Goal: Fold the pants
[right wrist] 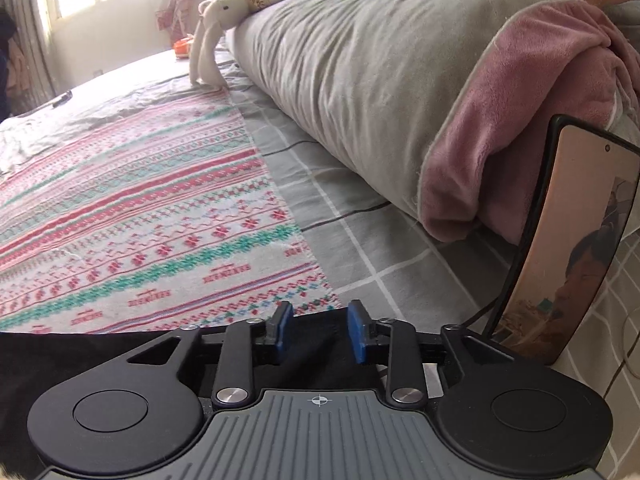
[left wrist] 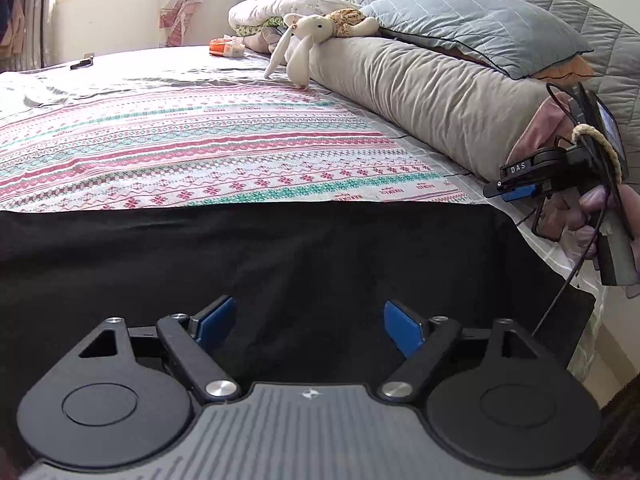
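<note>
Two tongs hang over the black soft cloth pants (left wrist: 280, 264), which lie flat on the bed's striped pink and green blanket (left wrist: 192, 152). My left tongs (left wrist: 308, 326) gape wide. My right tongs (right wrist: 320, 330) sit half open at the pants' edge, ready to pinch.

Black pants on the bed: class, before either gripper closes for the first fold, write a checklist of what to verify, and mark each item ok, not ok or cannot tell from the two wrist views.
1. The black pants lie spread flat on the patterned blanket: ok.
2. The left gripper is open, with pants fabric below the gap: ok.
3. The right gripper is open, though narrower than the left: ok.
4. The right gripper is at the pants' edge: ok; whether it touches the fabric: cannot tell.
5. The blanket area where the fold would land holds nothing: ok.
6. The phone propped close beside the right gripper might be knocked: not ok.
</note>
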{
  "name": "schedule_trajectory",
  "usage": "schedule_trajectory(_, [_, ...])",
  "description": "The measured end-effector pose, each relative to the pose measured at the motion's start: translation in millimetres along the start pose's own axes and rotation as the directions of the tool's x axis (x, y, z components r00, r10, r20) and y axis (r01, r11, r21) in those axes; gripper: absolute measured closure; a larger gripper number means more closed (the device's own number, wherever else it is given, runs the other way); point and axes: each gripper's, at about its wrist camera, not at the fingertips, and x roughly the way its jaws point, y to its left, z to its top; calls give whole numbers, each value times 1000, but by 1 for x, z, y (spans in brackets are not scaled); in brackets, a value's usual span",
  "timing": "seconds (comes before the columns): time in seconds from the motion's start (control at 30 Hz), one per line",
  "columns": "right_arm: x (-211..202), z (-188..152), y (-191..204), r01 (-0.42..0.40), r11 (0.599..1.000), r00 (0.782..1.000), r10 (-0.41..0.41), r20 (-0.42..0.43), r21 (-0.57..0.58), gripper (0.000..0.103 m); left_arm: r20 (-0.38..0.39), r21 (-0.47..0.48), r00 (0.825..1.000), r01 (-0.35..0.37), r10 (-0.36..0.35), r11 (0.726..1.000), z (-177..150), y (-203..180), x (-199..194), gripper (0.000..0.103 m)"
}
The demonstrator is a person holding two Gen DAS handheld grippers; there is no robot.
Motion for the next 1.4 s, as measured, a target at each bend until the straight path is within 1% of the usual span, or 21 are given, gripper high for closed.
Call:
schedule_trajectory(0.03, [-5,-1,5,-18,1000,1000,18,-4,-4,65,0,-5,1000,-12,12,1000,1,2,-3,2])
schedule_trajectory(0.13, [-15,-8,23,-82,996,996,81,-33,-23,58,1,-32,998,-58,58,998,2,11,-13,0])
schedule_trajectory(0.17, [-17,-11,33,-107,994,993,106,-50,-31,57,2,-42,997,-76,76,996,2,15,-18,0])
schedule_trajectory(0.23, [-23,-20,48,-160,986,985,156,-76,-51,50,8,-60,994,-109,110,992,1,25,-27,0])
schedule_trajectory(0.3, [-30,-30,66,-210,974,975,201,-98,-86,46,17,-75,988,-152,154,986,1,36,-38,0])
schedule_trajectory(0.37, [-39,-41,84,-254,958,964,240,-112,-132,42,28,-91,978,-203,206,975,-1,48,-51,0])
schedule_trajectory(0.43, [-49,-53,102,-294,938,954,276,-121,-183,36,38,-119,968,-244,250,962,-5,60,-63,0])
schedule_trajectory(0.5, [-59,-64,118,-338,914,940,315,-132,-225,33,43,-157,954,-287,297,945,-12,76,-76,0])
schedule_trajectory(0.57, [-69,-76,131,-381,887,924,353,-149,-262,33,45,-187,941,-323,337,928,-20,89,-85,0])
schedule_trajectory(0.7, [-88,-103,154,-437,838,899,400,-177,-327,32,35,-234,905,-405,424,884,-37,117,-106,0])
schedule_trajectory(0.83, [-104,-126,180,-472,789,881,427,-202,-393,32,25,-272,861,-484,508,832,-54,142,-126,0])
schedule_trajectory(0.9, [-112,-136,195,-495,758,869,448,-212,-425,32,16,-298,831,-526,555,796,-59,153,-135,0])
schedule_trajectory(0.97, [-119,-144,212,-515,727,856,467,-222,-454,32,2,-329,795,-573,607,751,-64,166,-143,0])
schedule_trajectory(1.07, [-128,-157,236,-543,674,835,497,-237,-500,32,-3,-362,743,-625,670,692,-74,184,-155,0])
schedule_trajectory(1.17, [-134,-169,256,-561,625,819,516,-252,-544,32,-18,-363,706,-664,708,653,-85,203,-162,0])
schedule_trajectory(1.2, [-136,-173,262,-564,612,815,520,-255,-555,32,-32,-362,698,-675,715,643,-87,210,-163,0])
schedule_trajectory(1.27, [-135,-180,272,-564,594,814,516,-266,-574,32,-88,-353,692,-694,717,627,-97,222,-163,0])
schedule_trajectory(1.3, [-134,-184,275,-562,591,816,509,-273,-578,32,-125,-344,687,-707,716,618,-101,226,-161,0])
schedule_trajectory(1.37, [-131,-192,279,-556,595,824,486,-291,-580,32,-208,-321,671,-734,712,598,-107,232,-156,0])
schedule_trajectory(1.4, [-130,-195,279,-551,600,829,473,-299,-580,32,-238,-316,668,-740,705,594,-112,233,-155,0])
